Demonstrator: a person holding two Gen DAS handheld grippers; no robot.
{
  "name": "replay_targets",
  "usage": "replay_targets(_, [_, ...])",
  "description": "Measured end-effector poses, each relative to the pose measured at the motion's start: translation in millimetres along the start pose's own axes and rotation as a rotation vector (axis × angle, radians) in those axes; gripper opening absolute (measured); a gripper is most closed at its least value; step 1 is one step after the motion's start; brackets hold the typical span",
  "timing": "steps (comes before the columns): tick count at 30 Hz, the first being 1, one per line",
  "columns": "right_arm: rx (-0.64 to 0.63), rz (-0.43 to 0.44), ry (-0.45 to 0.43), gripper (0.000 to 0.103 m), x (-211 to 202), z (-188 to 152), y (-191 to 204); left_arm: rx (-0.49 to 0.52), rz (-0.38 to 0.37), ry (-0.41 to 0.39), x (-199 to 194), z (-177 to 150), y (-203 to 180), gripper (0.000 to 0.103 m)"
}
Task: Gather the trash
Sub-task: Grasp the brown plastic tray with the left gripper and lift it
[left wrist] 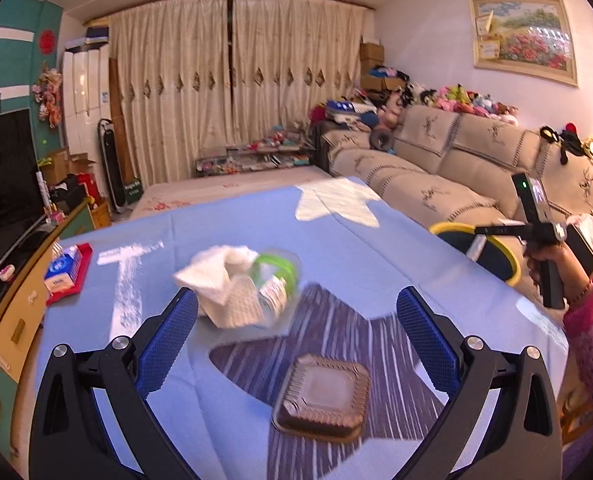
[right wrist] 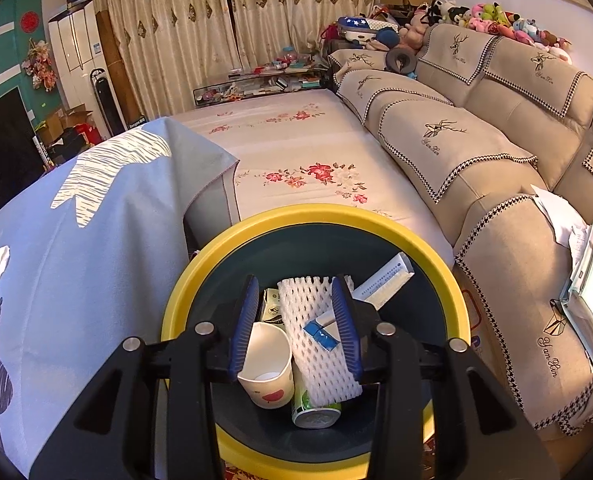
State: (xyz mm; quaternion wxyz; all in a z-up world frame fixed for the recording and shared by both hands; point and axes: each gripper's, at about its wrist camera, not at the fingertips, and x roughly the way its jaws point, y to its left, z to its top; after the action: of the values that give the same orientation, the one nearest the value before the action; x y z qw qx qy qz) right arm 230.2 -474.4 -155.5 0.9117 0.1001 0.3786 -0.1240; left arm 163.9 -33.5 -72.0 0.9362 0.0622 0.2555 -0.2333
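Left gripper (left wrist: 296, 320): jaws spread wide, nothing between them, above the blue-clothed desk (left wrist: 376, 240).
Brown tray (left wrist: 322, 396): square plastic piece lying flat on the desk's dark striped patch, nearest the left camera.
Tissue and bottle (left wrist: 240, 284): crumpled white tissue against a clear bottle with a green label, farther along the desk (slightly blurred).
Right gripper (right wrist: 296, 320): jaws partly open over the bin, pads gripping nothing.
Yellow-rimmed bin (right wrist: 316, 216): beside the desk's edge, near the sofa (right wrist: 476, 152); holds a paper cup (right wrist: 266, 368), white foam net (right wrist: 316, 344), a can (right wrist: 316, 414) and a small box.
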Motion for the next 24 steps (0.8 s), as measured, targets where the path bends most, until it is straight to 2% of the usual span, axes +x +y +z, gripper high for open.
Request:
replay_targets(5, [0.017, 0.013, -0.006, 0.037, -4, -4, -4, 0.027, -0.055, 0.107, 9, -19, -14, 0.098])
replay_targets(10, [0.021, 0.028, -0.007, 0.037, -4, -7, -5, 0.086, -0.069, 0.201, 30, -31, -28, 0.098])
replay_targets(14, [0.02, 0.035, -0.006, 0.037, -4, -9, -5, 0.065, -0.071, 0.282, 52, -38, -24, 0.098])
replay_targets(20, [0.024, 0.033, 0.0, 0.037, -2, -11, -8, 0.027, -0.085, 0.304, 64, -40, -14, 0.096])
replay_targets(24, [0.023, 0.036, 0.005, 0.037, 0, -11, -6, 0.035, -0.052, 0.332, 72, -43, -12, 0.084])
